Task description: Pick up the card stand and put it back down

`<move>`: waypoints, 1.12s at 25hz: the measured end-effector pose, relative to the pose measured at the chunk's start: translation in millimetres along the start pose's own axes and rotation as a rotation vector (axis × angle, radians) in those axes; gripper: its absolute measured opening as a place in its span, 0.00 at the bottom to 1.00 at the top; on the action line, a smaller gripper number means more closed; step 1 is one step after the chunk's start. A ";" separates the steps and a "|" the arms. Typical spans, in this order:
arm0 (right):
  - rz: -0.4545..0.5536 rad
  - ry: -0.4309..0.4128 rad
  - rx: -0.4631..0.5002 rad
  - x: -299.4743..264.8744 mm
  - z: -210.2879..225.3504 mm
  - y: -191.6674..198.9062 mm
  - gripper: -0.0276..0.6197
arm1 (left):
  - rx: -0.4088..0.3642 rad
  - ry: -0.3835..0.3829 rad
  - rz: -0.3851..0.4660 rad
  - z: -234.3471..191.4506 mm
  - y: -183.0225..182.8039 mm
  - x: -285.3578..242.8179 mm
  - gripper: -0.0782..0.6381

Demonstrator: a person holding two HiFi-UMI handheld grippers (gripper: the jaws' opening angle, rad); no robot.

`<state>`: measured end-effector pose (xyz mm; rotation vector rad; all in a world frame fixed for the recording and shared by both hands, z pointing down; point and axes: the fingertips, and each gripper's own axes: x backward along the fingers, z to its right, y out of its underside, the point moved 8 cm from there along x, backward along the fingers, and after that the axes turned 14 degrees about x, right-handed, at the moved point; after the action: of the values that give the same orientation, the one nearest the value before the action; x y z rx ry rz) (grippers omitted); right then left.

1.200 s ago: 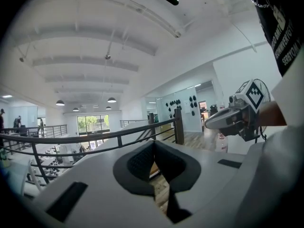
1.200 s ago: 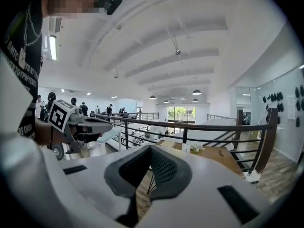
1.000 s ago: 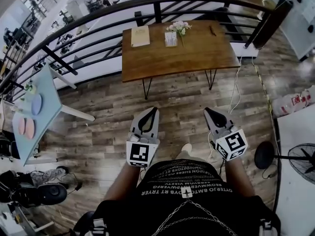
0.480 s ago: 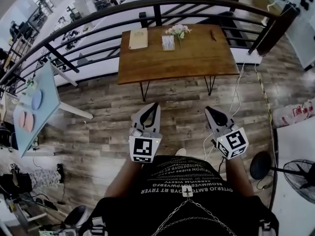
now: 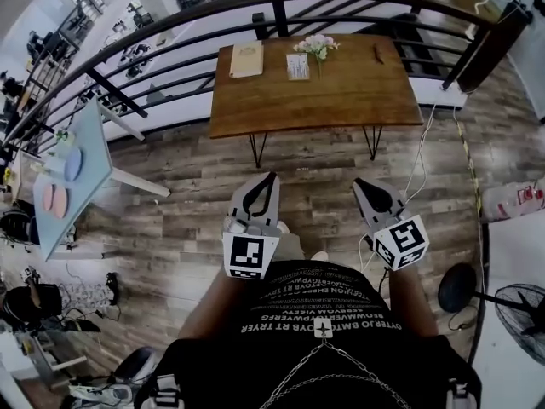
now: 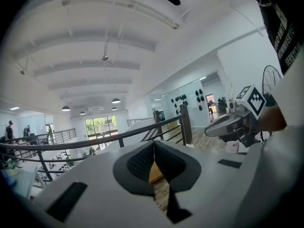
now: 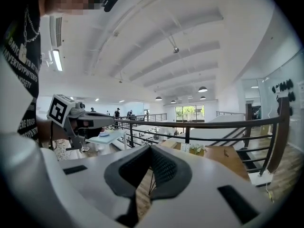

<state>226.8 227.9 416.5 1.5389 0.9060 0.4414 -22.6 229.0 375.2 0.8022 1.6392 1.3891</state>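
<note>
The card stand (image 5: pixel 298 66) is a small white upright card on the far half of the wooden table (image 5: pixel 341 100), beside a little bunch of flowers (image 5: pixel 317 46). In the right gripper view the card stand (image 7: pixel 185 147) shows small and distant above the jaws. Both grippers hang at my waist over the plank floor, well short of the table. My left gripper (image 5: pixel 271 179) is shut with nothing in it, and my right gripper (image 5: pixel 358 182) is shut and empty too. Seen along each gripper's own jaws, the pads meet: left gripper (image 6: pixel 153 144), right gripper (image 7: pixel 151 149).
A tan notebook (image 5: pixel 246 60) and a pen (image 5: pixel 377 54) also lie on the table. A black curved railing (image 5: pixel 170 28) runs behind it. A pale blue side table (image 5: pixel 77 173) stands at the left, a floor fan (image 5: pixel 511 301) at the lower right, a cable (image 5: pixel 421 164) by the table's legs.
Both grippers stay shut near my waist. The head view has swayed a little, and a shoe now shows on the floor between the grippers.
</note>
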 end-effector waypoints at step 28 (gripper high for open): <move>-0.009 0.097 0.027 -109.4 110.9 -15.7 0.07 | 0.036 0.002 -0.018 -77.9 -17.2 -144.7 0.15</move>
<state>235.3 72.0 404.3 1.5479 0.9968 0.5031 -24.8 64.4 389.0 0.8046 1.6729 1.3517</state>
